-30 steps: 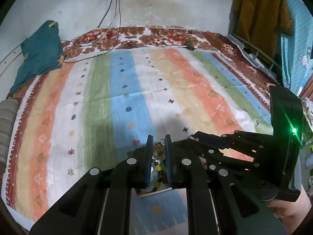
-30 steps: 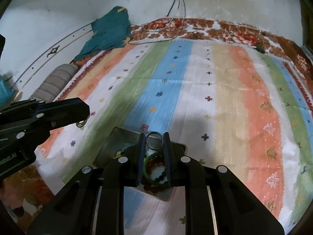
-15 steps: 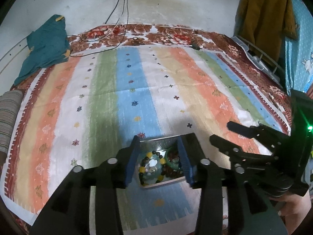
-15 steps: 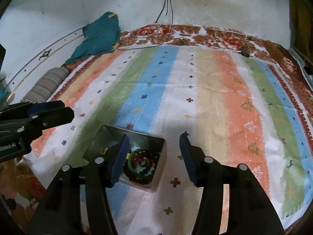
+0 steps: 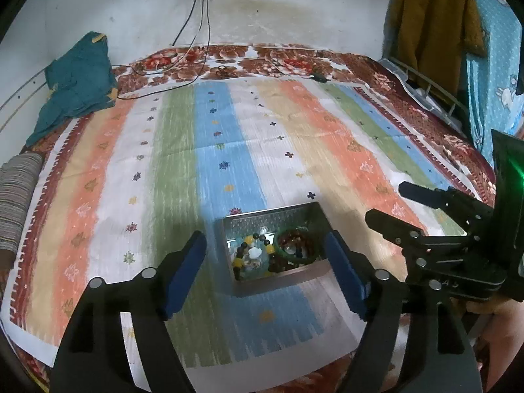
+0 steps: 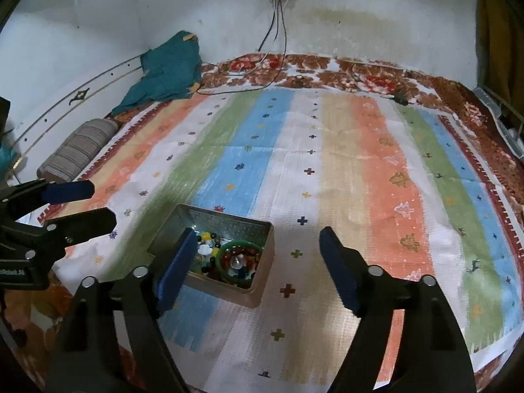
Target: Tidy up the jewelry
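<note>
A shiny metal tin stands on the striped mat near its front edge. It holds a heap of jewelry: a beaded bracelet, a green bangle and mixed beads. My left gripper is open and empty, raised above the tin, its fingers to either side of it in view. My right gripper is open and empty, raised just right of the tin. It also shows in the left wrist view. The left gripper shows at the left edge of the right wrist view.
The striped mat covers a bed. A teal cloth and a striped bolster lie at the far left. Cables hang from a wall socket onto the bed's far edge. A brown garment hangs at the right.
Both grippers were shut on small jewelry pieces over the tin a second ago. Both have opened wide and pulled up and back. The pieces are no longer between the fingers.
</note>
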A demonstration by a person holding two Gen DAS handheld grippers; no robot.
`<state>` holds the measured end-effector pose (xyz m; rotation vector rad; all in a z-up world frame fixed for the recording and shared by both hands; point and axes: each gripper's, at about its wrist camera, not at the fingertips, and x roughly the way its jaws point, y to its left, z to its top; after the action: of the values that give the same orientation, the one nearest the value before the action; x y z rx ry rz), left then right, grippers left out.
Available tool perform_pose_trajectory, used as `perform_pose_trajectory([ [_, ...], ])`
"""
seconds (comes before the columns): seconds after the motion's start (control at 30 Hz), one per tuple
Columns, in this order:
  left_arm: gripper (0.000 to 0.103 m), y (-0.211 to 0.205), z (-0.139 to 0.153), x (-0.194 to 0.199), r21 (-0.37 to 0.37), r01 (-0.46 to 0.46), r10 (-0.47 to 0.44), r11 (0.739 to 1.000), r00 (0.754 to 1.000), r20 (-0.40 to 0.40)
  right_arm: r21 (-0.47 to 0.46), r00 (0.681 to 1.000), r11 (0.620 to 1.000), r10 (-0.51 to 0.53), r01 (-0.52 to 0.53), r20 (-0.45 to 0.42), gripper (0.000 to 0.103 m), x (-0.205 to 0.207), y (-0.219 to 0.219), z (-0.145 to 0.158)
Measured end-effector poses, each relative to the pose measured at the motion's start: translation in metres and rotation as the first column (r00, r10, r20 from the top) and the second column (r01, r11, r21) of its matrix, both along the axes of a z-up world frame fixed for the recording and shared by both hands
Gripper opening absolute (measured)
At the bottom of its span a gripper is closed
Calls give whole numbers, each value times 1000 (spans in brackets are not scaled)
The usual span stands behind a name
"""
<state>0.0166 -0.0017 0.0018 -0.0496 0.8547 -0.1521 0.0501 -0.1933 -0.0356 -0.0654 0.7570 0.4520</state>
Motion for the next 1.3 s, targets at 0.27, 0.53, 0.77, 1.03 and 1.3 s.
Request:
perform_pose_trajectory([
  [0.27,93,5,-3,-14,-4,-14,14,1000,1000,-3,12,1000,1000,1,-1,19,91,-14,-8,3],
  [0.53,97,4,1,-22,5,-19,19,1000,999,33,27,999,1000,-6,5,37,95,-21,-11,6],
  [0.77,97,4,6,-34,2,-25,25,1000,997,68,45,998,999,-3,1,56,96,-32,-17,10],
  [1.03,97,3,7,-36,6,-25,25,1000,997,78,42,998,999,-1,-1,55,96,-36,-19,8],
  [1.3,97,2,8,-37,13,-27,26,1000,996,82,50,998,999,-2,-1,57,96,-36,-20,7],
])
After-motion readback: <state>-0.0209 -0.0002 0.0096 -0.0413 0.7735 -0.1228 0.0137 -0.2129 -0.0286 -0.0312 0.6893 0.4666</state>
